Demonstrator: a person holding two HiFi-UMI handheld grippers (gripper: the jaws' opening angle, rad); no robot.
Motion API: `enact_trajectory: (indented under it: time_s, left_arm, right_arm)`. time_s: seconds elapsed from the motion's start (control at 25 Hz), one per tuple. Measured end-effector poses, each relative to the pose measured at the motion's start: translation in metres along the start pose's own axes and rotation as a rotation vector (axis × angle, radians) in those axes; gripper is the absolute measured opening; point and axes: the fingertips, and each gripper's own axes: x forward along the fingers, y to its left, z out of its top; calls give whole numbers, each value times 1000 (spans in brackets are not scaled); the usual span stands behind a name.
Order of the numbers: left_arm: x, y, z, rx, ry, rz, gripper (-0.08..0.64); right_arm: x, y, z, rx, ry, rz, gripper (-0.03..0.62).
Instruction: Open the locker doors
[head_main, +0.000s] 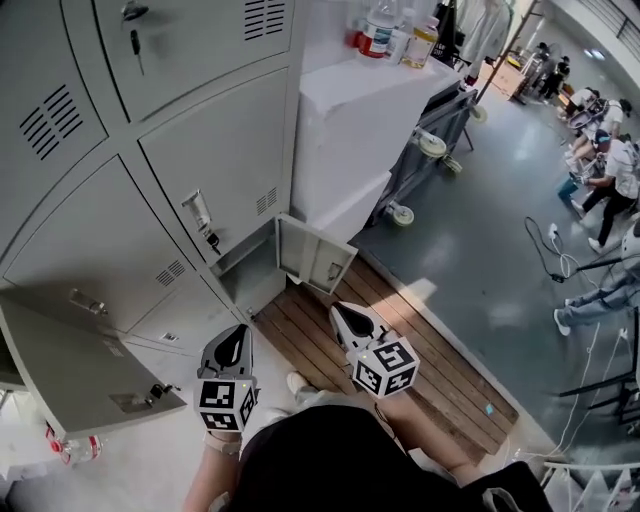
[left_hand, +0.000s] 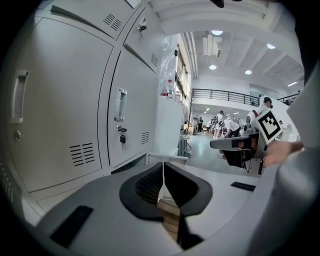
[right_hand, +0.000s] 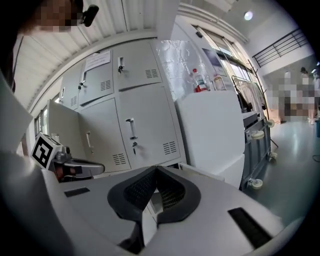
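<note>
A grey locker bank (head_main: 110, 190) is being shown from above, filling the upper left of the head view, and it is also being seen in the left gripper view (left_hand: 65, 100) and the right gripper view (right_hand: 135, 100). A grey floor (head_main: 480, 240) is being shown across the right side, with several people (head_main: 610, 170) being glimpsed at the far right edge. A white cabinet (head_main: 370, 120) is being shown standing against the lockers at the top centre. A wooden platform (head_main: 430, 350) is being shown lying at the lower centre, in front of the lockers. At the lower left, a large door (head_main: 80, 370) is being shown swung wide open. Just left of centre, a small door (head_main: 315, 255) of a low compartment is being shown standing open beside the platform. Above it, a closed door (head_main: 215, 150) is being shown with a key (head_main: 212, 240) hanging under its handle. A wheeled cart (head_main: 430, 145) is being shown behind the cabinet. The left gripper (head_main: 236, 338) (left_hand: 163, 175) is being held at the bottom centre with its jaws pressed together on nothing, clear of every door. The right gripper (head_main: 345, 318) (right_hand: 155, 177) is being held just beside it, likewise closed and empty. Bottles (head_main: 378, 30) are being shown standing on the cabinet top.
</note>
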Motion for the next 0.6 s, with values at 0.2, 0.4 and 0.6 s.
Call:
enact_trajectory:
  time_s: [0.2, 0.4, 0.6]
  left_arm:
    - [-6, 3, 21, 23, -45, -17, 28]
    - [-11, 2, 25, 20, -62, -37, 26]
    - [-14, 3, 27, 23, -73, -43, 25]
  right_arm:
    - [-7, 23, 22, -32, -32, 20, 29]
    - [-8, 41, 28, -49, -47, 37, 29]
    - [-7, 49, 28, -51, -61, 38, 29]
